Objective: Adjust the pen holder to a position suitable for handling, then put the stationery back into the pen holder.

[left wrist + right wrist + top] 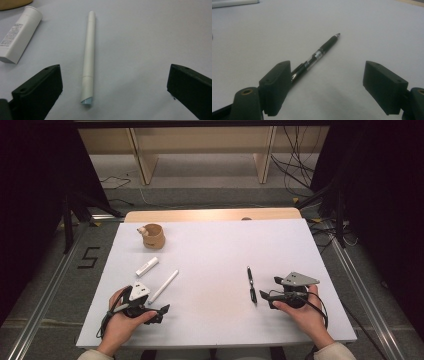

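Both grippers (pixel 152 307) (pixel 272 292) gape empty near front edge; pens (pixel 88 57) (pixel 317 55) ahead.

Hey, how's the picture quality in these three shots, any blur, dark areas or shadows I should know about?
High view: table evenly lit, surroundings almost black, whole frame soft. Left gripper view: white pen fairly sharp, tube label too blurred to read. Right gripper view: dim and grainy, black pen readable, soft shadow on the table between the open jaws.
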Motion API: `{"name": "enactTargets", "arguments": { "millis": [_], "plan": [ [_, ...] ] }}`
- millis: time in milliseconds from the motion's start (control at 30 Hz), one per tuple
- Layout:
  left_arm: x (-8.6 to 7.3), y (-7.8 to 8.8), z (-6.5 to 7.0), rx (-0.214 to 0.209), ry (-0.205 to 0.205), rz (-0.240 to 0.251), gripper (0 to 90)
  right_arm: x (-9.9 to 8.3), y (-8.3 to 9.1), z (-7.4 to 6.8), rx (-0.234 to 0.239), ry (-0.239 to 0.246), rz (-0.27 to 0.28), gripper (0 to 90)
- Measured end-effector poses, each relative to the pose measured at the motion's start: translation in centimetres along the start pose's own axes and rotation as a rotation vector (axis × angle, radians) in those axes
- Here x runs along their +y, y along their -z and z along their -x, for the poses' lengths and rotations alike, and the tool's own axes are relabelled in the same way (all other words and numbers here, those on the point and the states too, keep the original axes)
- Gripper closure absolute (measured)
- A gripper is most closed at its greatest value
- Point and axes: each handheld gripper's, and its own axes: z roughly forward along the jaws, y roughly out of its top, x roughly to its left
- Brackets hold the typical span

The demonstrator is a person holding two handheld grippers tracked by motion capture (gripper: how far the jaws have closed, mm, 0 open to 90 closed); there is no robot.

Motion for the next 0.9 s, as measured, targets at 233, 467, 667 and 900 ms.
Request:
{"name": "enactTargets", "arguments": {
  "millis": [233, 467, 667, 900],
  "plan": [
    [0.1, -0.2, -0.1, 0.01, 0.004, 0.004, 0.0, -0.1, 0.1, 0.0, -0.009, -0.001, -0.004, 22.8],
    [0.1, -0.3, -0.4, 0.021, 0.005, -0.001, 0.0, -0.2, 0.2, 0.0, -0.01, 0.001, -0.004, 22.7],
    [0.3, -0.2, -0.6, 0.031, 0.011, 0.006, 0.0, -0.1, 0.2, 0.0, -0.012, 0.005, -0.003, 22.6],
    [0.4, -0.1, -1.1, 0.055, 0.023, -0.004, 3.9, -0.1, 0.3, 0.0, -0.013, 0.004, 0.0, 22.6]
  ]
}}
